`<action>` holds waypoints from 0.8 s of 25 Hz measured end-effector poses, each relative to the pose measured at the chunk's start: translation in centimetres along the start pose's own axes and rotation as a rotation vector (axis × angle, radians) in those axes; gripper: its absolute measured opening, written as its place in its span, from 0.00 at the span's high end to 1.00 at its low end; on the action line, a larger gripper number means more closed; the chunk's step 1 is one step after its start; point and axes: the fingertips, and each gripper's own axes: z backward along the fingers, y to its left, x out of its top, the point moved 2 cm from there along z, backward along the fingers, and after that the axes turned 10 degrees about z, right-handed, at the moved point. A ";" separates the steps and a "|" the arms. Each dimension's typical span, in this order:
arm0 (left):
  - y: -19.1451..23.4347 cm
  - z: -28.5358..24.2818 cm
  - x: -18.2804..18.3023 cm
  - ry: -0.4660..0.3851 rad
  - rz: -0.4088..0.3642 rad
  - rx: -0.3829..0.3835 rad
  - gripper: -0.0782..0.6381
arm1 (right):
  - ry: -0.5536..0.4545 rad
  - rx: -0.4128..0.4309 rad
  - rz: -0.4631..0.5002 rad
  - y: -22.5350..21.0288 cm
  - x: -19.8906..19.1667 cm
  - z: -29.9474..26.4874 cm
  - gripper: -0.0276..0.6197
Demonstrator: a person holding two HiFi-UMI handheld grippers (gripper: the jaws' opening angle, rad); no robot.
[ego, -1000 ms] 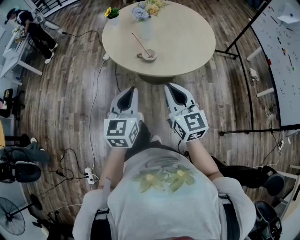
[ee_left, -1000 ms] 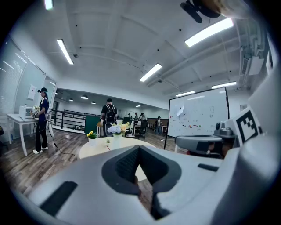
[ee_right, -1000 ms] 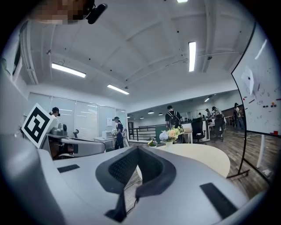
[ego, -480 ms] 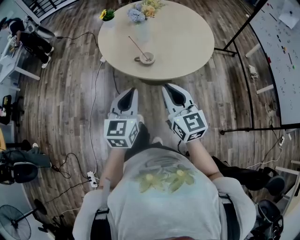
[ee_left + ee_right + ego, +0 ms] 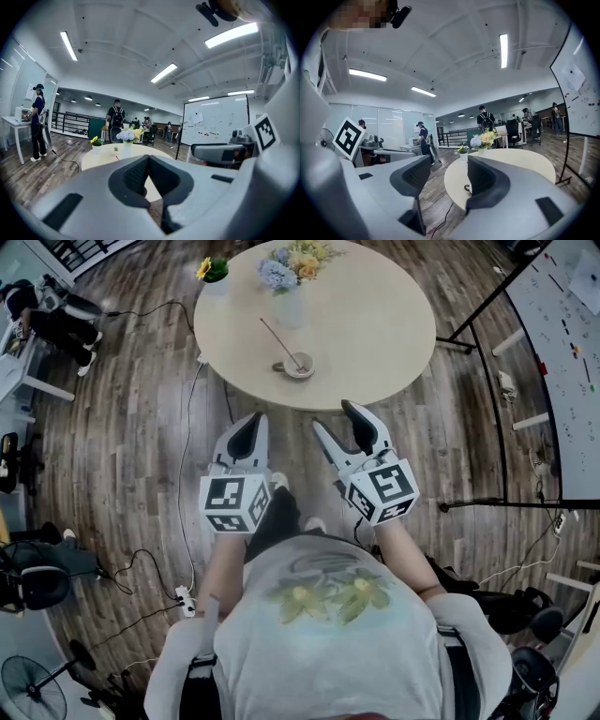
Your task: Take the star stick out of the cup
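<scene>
On table (image 5: 375, 324): cup (image 5: 299, 366) (stick (image 5: 278, 338) inside)

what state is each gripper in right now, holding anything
left gripper: closed, fingers together, holding nothing
right gripper: fingers apart and opening, nothing between them

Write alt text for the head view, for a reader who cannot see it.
A person holds two grippers over wood floor, short of a round table: left gripper shut, right gripper opening its jaws, empty. A stick leans in a cup on the table.
</scene>
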 end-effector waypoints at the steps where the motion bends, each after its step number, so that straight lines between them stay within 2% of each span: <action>1: 0.5 -0.4 0.1 0.002 0.004 0.001 0.89 | 0.005 -0.001 0.000 -0.2 -0.1 -0.6 0.59; 20: 7.8 -8.8 3.2 0.065 0.037 -0.078 0.89 | 0.081 -0.046 -0.002 -4.0 0.5 -11.7 0.59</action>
